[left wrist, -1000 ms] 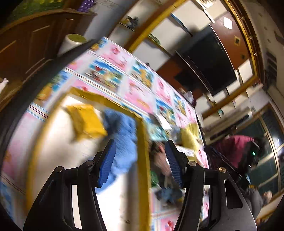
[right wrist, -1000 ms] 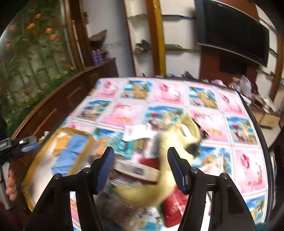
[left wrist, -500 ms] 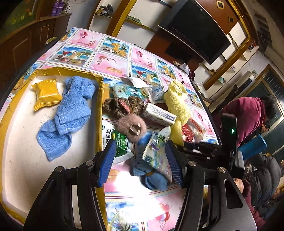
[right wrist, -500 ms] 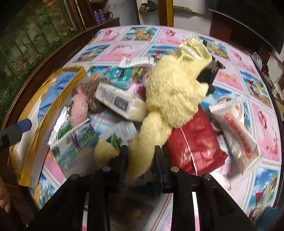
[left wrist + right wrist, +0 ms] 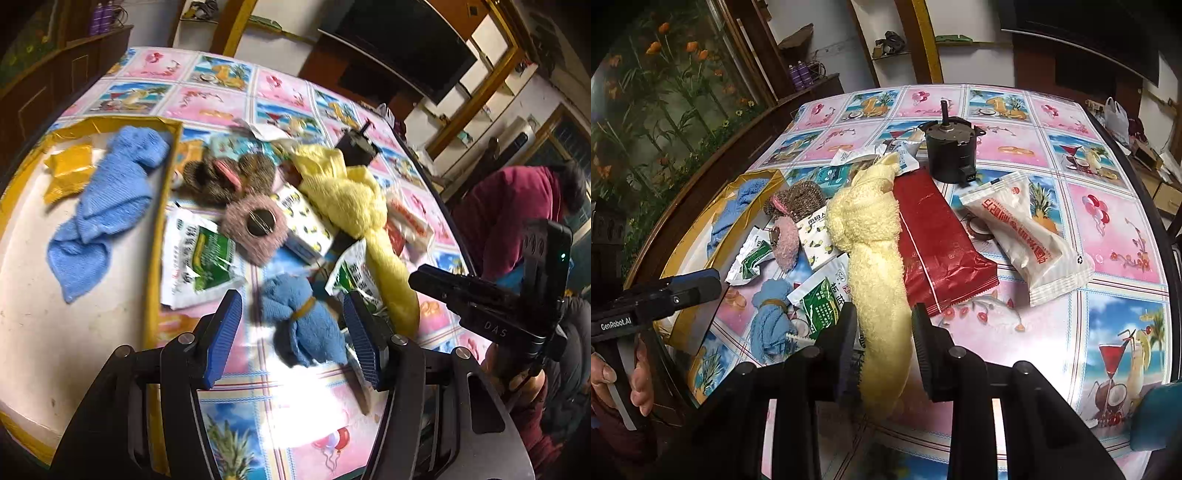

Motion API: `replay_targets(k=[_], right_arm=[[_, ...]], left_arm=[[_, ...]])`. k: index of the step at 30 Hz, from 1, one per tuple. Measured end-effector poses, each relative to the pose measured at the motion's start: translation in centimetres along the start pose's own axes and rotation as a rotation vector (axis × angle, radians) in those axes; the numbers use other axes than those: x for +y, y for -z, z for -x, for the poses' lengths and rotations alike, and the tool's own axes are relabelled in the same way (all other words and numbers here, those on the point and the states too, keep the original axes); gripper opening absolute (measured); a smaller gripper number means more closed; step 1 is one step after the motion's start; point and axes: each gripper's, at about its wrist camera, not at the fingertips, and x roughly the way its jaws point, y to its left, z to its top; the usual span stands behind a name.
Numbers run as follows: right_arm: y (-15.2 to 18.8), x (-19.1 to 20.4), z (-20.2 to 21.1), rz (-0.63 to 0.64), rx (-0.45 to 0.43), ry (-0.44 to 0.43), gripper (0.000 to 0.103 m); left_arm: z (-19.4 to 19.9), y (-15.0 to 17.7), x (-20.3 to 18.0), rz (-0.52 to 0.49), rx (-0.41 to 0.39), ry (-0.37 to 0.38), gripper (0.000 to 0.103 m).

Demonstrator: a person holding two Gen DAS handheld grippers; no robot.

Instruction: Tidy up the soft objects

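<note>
1. Here the right gripper (image 5: 882, 332) pinches the near end of the yellow towel (image 5: 871, 236); its jaws stand narrow with the pile squeezed between the pads, having just closed within the last moments.
2. The yellow towel lies stretched out on the patterned tablecloth (image 5: 1108, 221), its far end reaching toward the dark motor (image 5: 951, 147), and its right side lying over the edge of the red packet (image 5: 934, 240).
3. The white snack packet (image 5: 1027, 229) lies to the right of the yellow towel, beyond the red packet.
4. The left gripper (image 5: 291, 332) hangs with its blue pads (image 5: 225, 332) about half apart; the tied blue cloth (image 5: 299, 321) sits between them, not pressed by either pad.
5. That blue cloth lies just left of the yellow towel's near end, beside a green-and-white sachet (image 5: 199, 258).
6. Further left of the yellow towel stands a yellow-rimmed tray (image 5: 155, 236), with a blue towel (image 5: 107, 199) and a yellow pouch (image 5: 66, 173) inside.
7. Between tray and yellow towel lie a pink fluffy piece (image 5: 258, 225) and a brown fuzzy item (image 5: 225, 177).
</note>
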Motion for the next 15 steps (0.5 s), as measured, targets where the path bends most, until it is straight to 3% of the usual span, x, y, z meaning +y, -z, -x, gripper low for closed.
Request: replay_targets(k=[5,10,13,15], right_arm=[[1.2,0.0,0.0,-0.007,0.017,-0.035,0.031],[3.0,1.1,1.2,0.012,-0.007,-0.129,0.033],[4.1,2.4,1.0,0.057,0.017,-0.126,0.055],[4.7,3.2,0.7,0.092,0.025,-0.086,0.059]], left_arm=[[-1.8,0.7,-0.8,0.003,0.043,-0.003,0.057],[-4.4,0.9,-1.6,-0.014,0.077,-0.046,0.057],[-5.4,0.9,-2.2,-0.065,0.055,-0.111,0.059],[-5.8,1.0,-2.7,-0.112,0.042,-0.166,0.059]])
